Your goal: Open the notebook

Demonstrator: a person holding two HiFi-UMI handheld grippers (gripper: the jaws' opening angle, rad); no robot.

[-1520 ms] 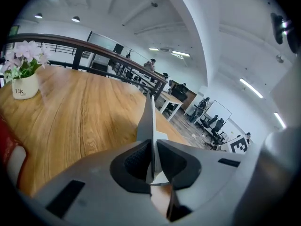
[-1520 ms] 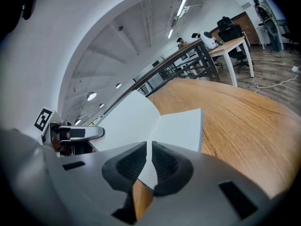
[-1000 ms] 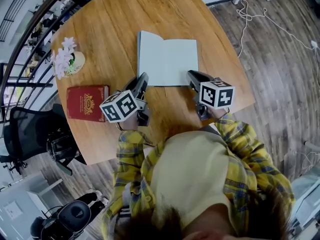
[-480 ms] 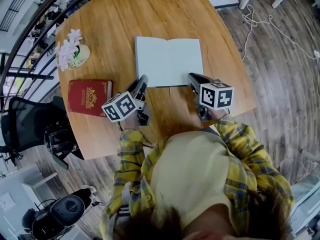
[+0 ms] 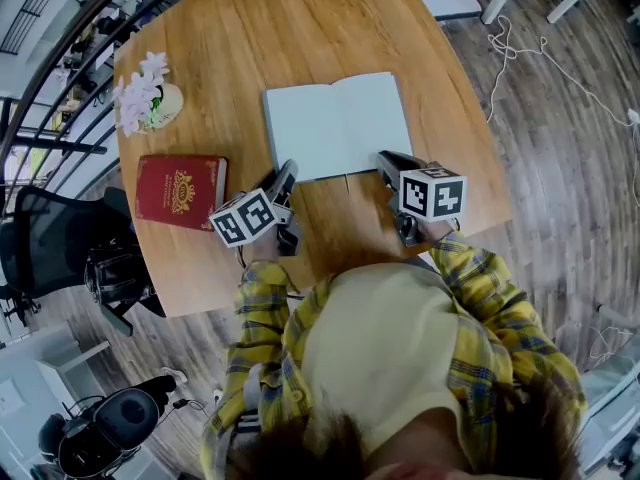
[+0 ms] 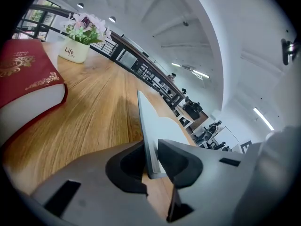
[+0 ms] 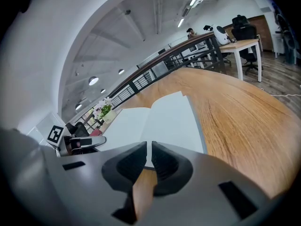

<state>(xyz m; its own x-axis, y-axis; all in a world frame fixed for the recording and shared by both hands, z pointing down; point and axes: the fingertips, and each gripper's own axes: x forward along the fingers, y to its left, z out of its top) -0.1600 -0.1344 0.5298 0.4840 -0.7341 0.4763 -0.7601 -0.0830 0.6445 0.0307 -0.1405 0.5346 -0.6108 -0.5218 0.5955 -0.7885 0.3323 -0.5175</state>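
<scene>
Notebook (image 6: 157, 126) edge, between opening jaws, left gripper (image 6: 151, 160)

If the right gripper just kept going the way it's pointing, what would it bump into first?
Most likely the open notebook: its near edge lies right at the tips of the right gripper, perhaps already just between them.

One table (image 5: 290, 28) carries one notebook (image 5: 337, 126), its edge between the left jaws, one red book (image 5: 180, 191) left of them and one flower pot (image 5: 150, 101) further off. One person (image 5: 390, 368) holds two grippers: left gripper (image 5: 288, 170), right gripper (image 5: 384, 158).
</scene>
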